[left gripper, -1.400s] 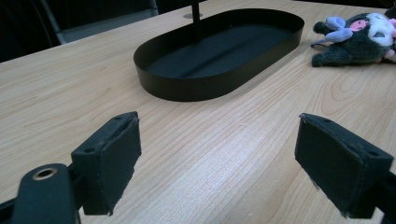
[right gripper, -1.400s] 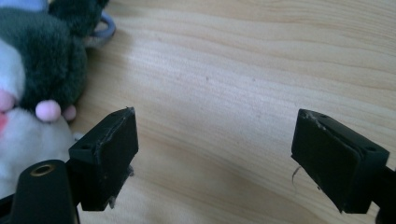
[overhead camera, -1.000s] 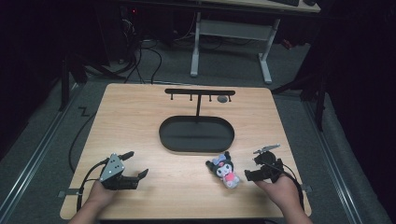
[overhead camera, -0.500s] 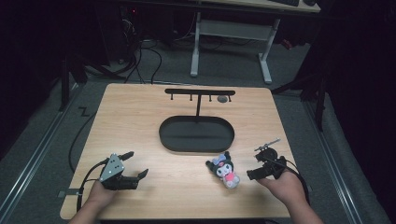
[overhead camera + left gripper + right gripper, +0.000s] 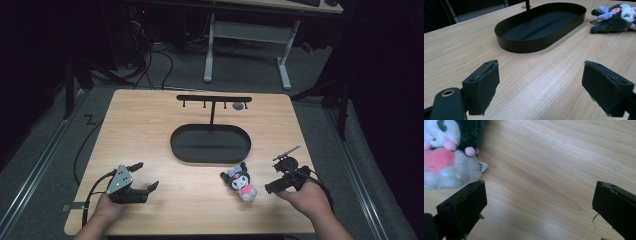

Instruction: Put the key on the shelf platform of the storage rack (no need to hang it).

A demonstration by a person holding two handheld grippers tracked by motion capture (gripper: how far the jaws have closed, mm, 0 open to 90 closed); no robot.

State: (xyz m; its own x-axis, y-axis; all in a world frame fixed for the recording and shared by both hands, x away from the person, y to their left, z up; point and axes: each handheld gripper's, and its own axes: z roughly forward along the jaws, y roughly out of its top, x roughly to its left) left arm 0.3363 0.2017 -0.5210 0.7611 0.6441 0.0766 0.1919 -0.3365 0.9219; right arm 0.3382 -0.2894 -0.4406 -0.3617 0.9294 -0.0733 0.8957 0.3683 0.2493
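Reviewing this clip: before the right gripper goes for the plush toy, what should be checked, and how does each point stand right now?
1. Right gripper jaws open: ok; they have just been opening, with bare table between them.
2. Plush toy free of both grippers: ok; it lies on the table to the left of the right gripper.
3. Toy lined up between the right jaws: not ok; in the right gripper view it sits off past the left jaw.
4. Tray free for a drop: ok; nothing lies in it.
5. Left gripper out of the way: ok; open, at the table's near left.
6. Rack hooks free: cannot tell; something small and round shows near its right end.
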